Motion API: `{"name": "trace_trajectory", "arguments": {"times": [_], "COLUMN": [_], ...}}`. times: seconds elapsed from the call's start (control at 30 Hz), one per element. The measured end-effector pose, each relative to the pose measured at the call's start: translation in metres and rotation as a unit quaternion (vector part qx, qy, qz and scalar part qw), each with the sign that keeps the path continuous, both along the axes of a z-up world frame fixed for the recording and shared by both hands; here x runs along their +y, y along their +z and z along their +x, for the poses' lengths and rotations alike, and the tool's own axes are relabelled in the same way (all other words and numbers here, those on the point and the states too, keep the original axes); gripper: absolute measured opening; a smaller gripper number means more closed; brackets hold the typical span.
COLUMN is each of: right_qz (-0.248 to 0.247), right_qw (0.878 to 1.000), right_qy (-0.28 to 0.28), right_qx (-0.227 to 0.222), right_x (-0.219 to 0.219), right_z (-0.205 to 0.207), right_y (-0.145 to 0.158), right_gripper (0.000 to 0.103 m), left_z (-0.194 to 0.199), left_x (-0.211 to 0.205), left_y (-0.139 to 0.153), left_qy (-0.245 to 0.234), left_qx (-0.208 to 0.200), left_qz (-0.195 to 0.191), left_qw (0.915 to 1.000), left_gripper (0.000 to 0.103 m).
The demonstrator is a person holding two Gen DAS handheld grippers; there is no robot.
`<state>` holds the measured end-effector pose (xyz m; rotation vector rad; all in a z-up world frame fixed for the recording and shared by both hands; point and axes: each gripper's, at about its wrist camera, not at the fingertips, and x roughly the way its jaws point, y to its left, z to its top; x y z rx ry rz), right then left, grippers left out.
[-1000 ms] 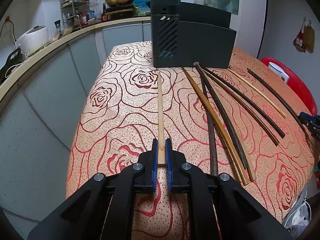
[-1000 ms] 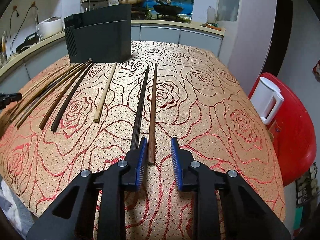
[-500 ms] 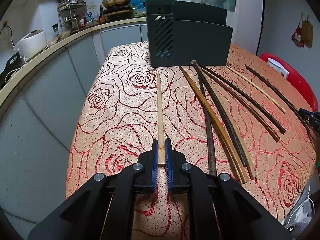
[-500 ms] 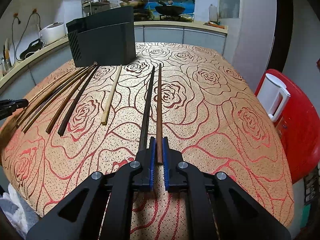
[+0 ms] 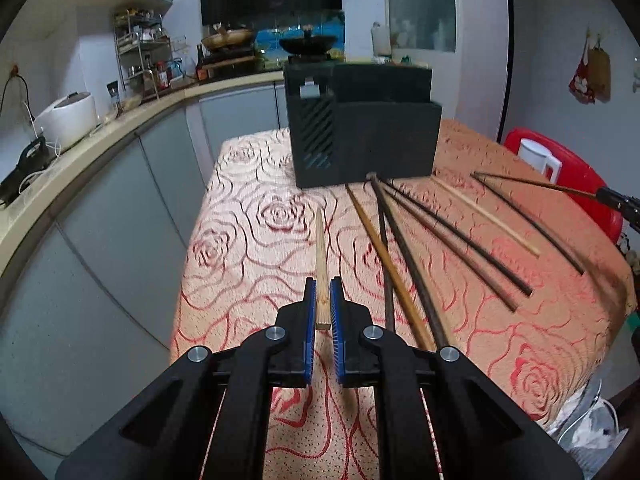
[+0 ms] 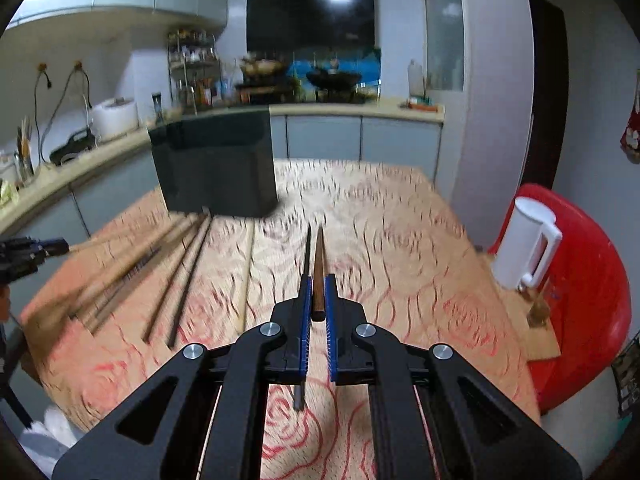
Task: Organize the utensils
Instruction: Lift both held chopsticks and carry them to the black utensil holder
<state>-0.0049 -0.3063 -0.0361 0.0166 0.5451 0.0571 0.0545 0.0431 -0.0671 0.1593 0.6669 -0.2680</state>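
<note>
- The left gripper (image 5: 321,296) clamps a pale wooden chopstick (image 5: 321,264) above the rose-patterned tablecloth (image 5: 248,240).
- Several darker chopsticks (image 5: 440,236) lie fanned before a black utensil holder (image 5: 364,136).

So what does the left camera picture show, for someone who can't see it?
The left claw is shut on a pale wooden chopstick, pointing toward a black slotted plastic holder box. Several dark and light chopsticks lie fanned out on the rose-patterned orange tablecloth to its right.

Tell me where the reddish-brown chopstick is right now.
In the right wrist view, the reddish-brown chopstick is clamped in the right gripper, beside a black chopstick, pointing toward the black holder.
</note>
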Motion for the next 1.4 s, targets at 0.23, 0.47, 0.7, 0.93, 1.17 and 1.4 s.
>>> {"name": "trace_trajectory", "arguments": {"times": [0.23,0.47,0.7,0.93,1.17,1.4], "right_qz": [0.018,0.024,0.023,0.025,0.032,0.037], "right_qw": [0.999,0.998,0.997,0.997,0.997,0.997], "right_qy": [0.017,0.026,0.035,0.038,0.033,0.032], "right_qx": [-0.035,-0.050,-0.060,-0.061,-0.063,-0.063], "right_x": [-0.002,0.006,0.014,0.017,0.016,0.014], "right_z": [0.023,0.045,0.045,0.046,0.046,0.046], "right_y": [0.041,0.063,0.068,0.070,0.071,0.072], "right_gripper": [0.007,0.007,0.007,0.007,0.007,0.007], "left_z": [0.008,0.023,0.004,-0.004,-0.009,-0.009], "left_x": [0.003,0.015,0.006,-0.011,-0.018,-0.017], "left_y": [0.034,0.041,-0.002,-0.046,-0.061,-0.058], "left_qy": [0.004,0.009,-0.022,-0.040,-0.045,-0.039], "left_qx": [-0.037,-0.028,0.028,0.079,0.084,0.084], "left_qz": [-0.018,-0.043,-0.019,0.011,0.028,0.034], "left_qw": [0.9992,0.9987,0.9992,0.9960,0.9951,0.9951], "left_gripper": [0.001,0.001,0.013,0.022,0.021,0.005]}}
